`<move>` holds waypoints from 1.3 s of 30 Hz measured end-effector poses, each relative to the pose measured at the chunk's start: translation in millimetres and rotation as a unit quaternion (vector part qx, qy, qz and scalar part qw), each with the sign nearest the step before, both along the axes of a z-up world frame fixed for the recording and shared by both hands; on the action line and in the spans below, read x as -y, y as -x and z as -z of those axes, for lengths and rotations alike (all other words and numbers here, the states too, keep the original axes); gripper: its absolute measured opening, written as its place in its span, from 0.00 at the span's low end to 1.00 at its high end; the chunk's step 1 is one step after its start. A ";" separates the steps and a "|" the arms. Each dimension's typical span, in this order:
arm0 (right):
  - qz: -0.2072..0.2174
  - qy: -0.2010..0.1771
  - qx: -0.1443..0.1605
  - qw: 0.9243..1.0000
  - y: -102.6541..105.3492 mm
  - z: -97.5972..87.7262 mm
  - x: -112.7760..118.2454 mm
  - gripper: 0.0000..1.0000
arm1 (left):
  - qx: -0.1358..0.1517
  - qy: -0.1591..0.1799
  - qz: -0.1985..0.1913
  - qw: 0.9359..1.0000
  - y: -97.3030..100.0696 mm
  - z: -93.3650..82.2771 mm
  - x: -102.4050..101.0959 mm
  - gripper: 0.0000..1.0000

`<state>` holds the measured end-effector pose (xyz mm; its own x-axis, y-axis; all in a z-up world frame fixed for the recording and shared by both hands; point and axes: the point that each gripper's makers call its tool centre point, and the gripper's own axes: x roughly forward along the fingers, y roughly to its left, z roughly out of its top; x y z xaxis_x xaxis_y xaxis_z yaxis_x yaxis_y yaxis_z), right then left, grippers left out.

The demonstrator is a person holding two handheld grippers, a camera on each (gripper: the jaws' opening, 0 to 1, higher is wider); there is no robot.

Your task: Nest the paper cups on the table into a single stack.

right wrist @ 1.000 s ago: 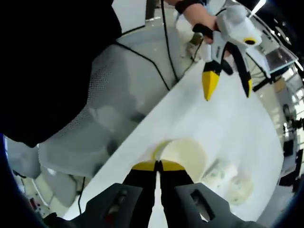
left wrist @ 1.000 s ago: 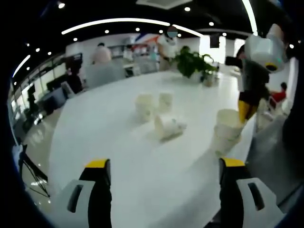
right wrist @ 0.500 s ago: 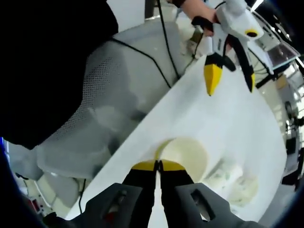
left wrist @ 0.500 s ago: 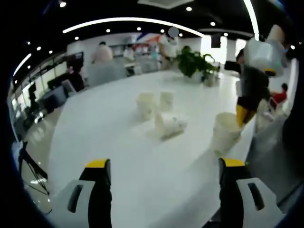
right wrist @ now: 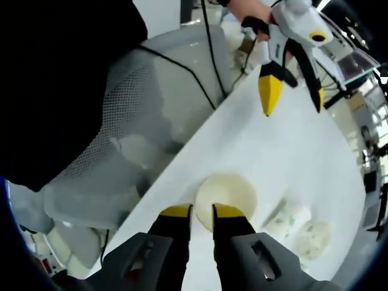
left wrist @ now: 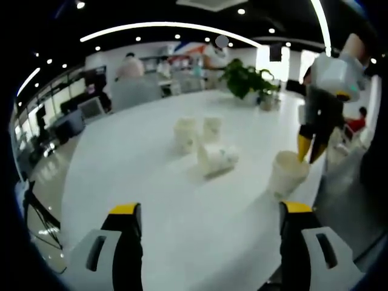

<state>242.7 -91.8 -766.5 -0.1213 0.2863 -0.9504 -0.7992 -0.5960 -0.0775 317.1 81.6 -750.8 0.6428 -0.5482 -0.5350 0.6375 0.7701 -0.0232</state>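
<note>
On the white table (left wrist: 121,163), in my left gripper view, I log the following. Item one: a paper cup stack (left wrist: 287,174) standing upright near the table's right edge, mouth up. Item two: two upright paper cups, one at left (left wrist: 185,133) and one at right (left wrist: 211,128), close together towards the table's middle. Item three: a tipped cup (left wrist: 215,159) lying on its side just in front of those two.

My left gripper (left wrist: 206,212) sits low in its own view with its yellow-tipped jaws spread wide, nothing between them, well short of every cup. My right gripper (left wrist: 308,151) enters from the right, its tips just above the stack's rim.

In my right gripper view, I look down on the same stack (right wrist: 227,192) from above, its round mouth facing the camera. My right gripper (right wrist: 200,211) has its jaws slightly parted, straddling the near rim; I cannot tell whether they touch it. Two further cups lie beyond, one (right wrist: 288,217) beside the stack and another (right wrist: 315,237) past it. My left gripper (right wrist: 291,91) hangs over the table, held in a hand (right wrist: 251,11). A mesh chair (right wrist: 121,115) stands beside the table edge.
</note>
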 end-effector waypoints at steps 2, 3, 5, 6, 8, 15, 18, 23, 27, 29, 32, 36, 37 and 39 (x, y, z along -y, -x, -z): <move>0.002 0.001 0.001 1.000 -0.5 0.1 0.5 0.10 | 0.000 0.000 0.000 1.000 -0.1 0.2 0.3 0.94; 0.004 0.000 0.000 1.000 -0.8 0.2 0.5 0.10 | 0.000 -0.001 0.001 1.000 -0.1 0.2 0.3 0.94; 0.008 -0.001 -0.001 1.000 -0.8 -0.4 0.5 0.10 | 0.001 0.000 0.001 1.000 -0.4 0.1 0.4 0.94; 0.009 -0.002 -0.002 1.000 -0.8 -0.4 0.6 0.10 | 0.001 0.000 0.000 1.000 -0.3 0.0 0.3 0.94; 0.010 -0.002 -0.003 1.000 -0.8 -0.1 1.3 0.10 | 0.000 -0.002 0.000 1.000 0.1 0.7 -0.4 0.94; 0.033 -0.032 -0.016 0.999 -1.3 -14.3 -0.6 0.10 | 0.000 -0.002 -0.001 1.000 0.8 0.1 -1.2 0.94; 0.058 -0.040 -0.028 0.997 -3.3 -18.2 1.3 0.10 | 0.001 -0.002 0.000 1.000 1.1 -0.6 -0.1 0.94; 0.069 -0.054 -0.028 0.996 -4.7 -23.9 4.6 0.10 | 0.000 -0.003 0.004 1.000 1.4 -1.3 2.6 0.94; 0.079 -0.062 -0.029 0.995 -6.4 -27.4 7.7 0.11 | 0.000 -0.004 0.007 1.000 0.1 -1.8 3.8 0.94; 0.084 -0.066 -0.027 0.994 -7.8 -29.4 8.7 0.12 | 0.001 -0.005 0.009 1.000 -1.5 -2.9 4.3 0.94; 0.097 -0.075 -0.027 0.992 -11.0 -33.0 10.2 0.14 | 0.002 -0.006 0.011 1.000 -2.9 -4.9 5.5 0.94; 0.115 -0.080 -0.029 0.990 -15.6 -33.8 16.2 0.17 | 0.003 -0.009 0.015 1.000 -3.0 -5.6 6.2 0.94; 0.124 -0.082 -0.031 0.988 -16.5 -34.2 17.5 0.18 | 0.003 -0.009 0.015 1.000 -2.8 -5.5 6.1 0.94; 0.134 -0.088 -0.031 0.987 -17.8 -34.7 18.4 0.20 | 0.002 -0.007 0.014 1.000 -2.1 -5.4 5.9 0.94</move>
